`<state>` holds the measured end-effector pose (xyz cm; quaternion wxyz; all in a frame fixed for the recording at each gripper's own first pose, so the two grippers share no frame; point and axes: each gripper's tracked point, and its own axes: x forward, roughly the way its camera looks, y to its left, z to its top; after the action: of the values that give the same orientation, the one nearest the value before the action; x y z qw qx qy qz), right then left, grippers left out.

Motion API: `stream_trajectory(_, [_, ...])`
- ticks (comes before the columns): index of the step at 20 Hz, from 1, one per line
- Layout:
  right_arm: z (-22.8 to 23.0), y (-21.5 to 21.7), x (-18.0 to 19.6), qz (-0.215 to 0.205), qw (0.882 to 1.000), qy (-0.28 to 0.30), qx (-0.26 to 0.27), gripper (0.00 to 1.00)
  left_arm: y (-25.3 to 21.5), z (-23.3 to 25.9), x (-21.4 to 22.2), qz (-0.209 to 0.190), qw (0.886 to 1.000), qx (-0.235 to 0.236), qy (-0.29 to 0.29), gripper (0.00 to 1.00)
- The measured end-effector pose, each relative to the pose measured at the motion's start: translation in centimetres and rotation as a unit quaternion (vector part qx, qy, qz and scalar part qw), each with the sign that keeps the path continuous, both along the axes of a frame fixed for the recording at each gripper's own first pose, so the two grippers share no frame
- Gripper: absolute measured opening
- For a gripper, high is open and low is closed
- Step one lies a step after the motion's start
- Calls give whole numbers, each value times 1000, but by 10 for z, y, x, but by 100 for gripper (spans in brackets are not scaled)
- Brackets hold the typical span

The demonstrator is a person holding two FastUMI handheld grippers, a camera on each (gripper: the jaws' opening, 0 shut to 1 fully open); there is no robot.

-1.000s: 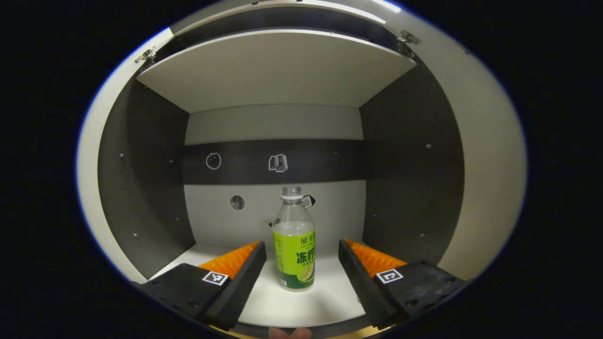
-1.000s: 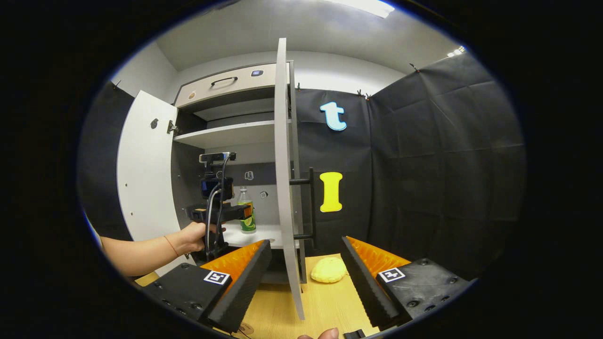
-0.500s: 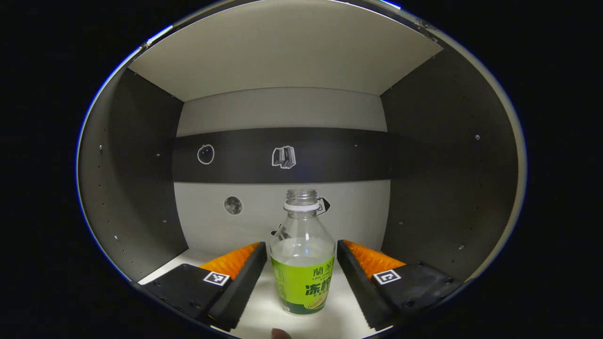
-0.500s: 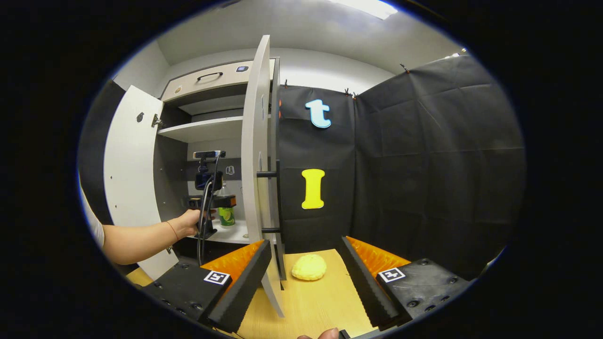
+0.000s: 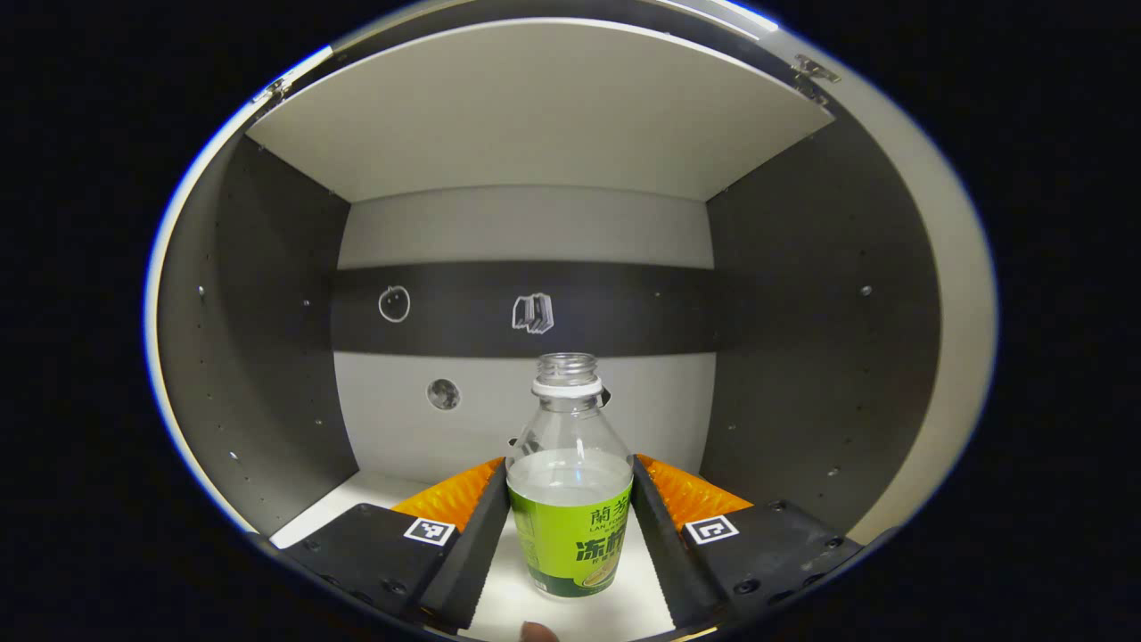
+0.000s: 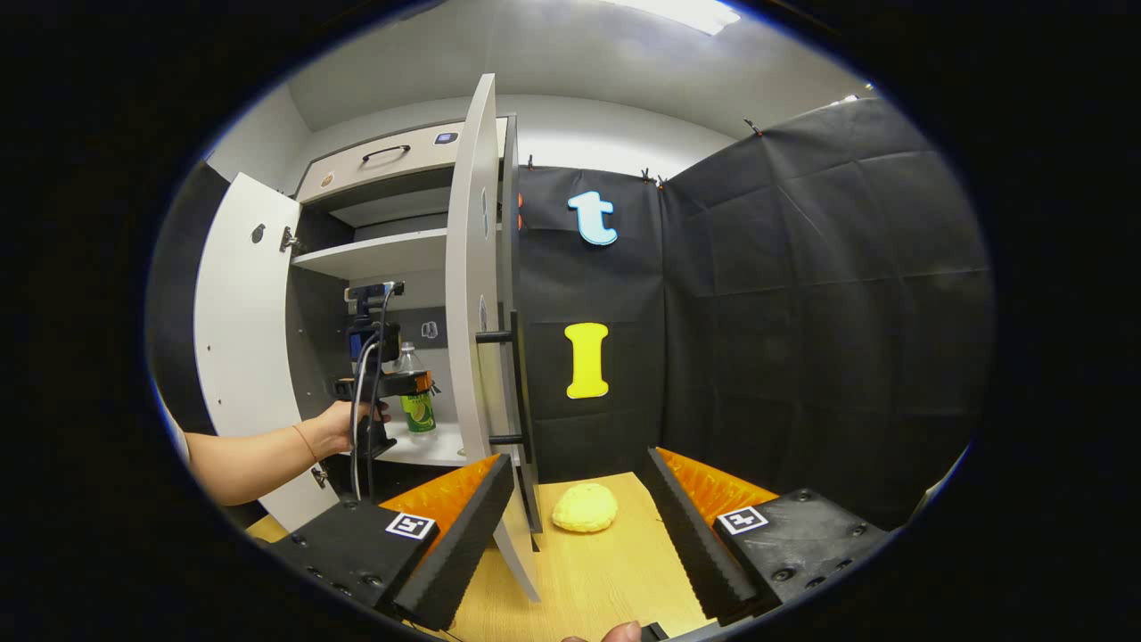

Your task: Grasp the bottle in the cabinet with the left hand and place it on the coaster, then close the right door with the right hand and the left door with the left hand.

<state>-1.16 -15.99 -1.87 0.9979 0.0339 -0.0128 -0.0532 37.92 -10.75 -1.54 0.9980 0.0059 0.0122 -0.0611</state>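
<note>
In the left gripper view, the left claw has both fingers pressed against the bottle, which stands upright on the cabinet's lower shelf. In the right gripper view, the right claw gapes wide, holding nothing, over the counter; a yellow lump lies at 12 o'clock, the right door at 11.

Bottle: green label carries large white Chinese characters, partly cut off by the curve, with a line of small Latin print under the top pair, too small to make out. Cabinet back wall: small outline pictogram stickers, no wording. Gripper bodies: square black-and-white coded marker on each, no lettering
</note>
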Motion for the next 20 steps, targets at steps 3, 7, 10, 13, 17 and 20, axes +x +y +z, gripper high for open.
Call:
stream_trajectory(3, [2,6,-4,6,1000,-2,4,99,0,19,-44,-16,1000,6,-19,78])
stream_trajectory(7, [3,13,-13,12,1000,-5,1,99,4,30,-109,-28,999,1,-35,78])
stream_trajectory(10, [6,19,-18,17,1000,-8,-2,99,5,23,-160,-34,999,-15,-37,78])
stream_trajectory(13, [7,23,-20,20,1000,-5,-1,99,5,5,-204,-44,998,-11,-33,79])
stream_trajectory(17, [9,28,-24,18,1000,-4,-7,99,5,-32,-253,-57,998,-7,-25,79])
stream_trajectory(20, [11,30,-29,18,1000,-6,-4,99,9,-58,-287,-62,997,1,-34,79])
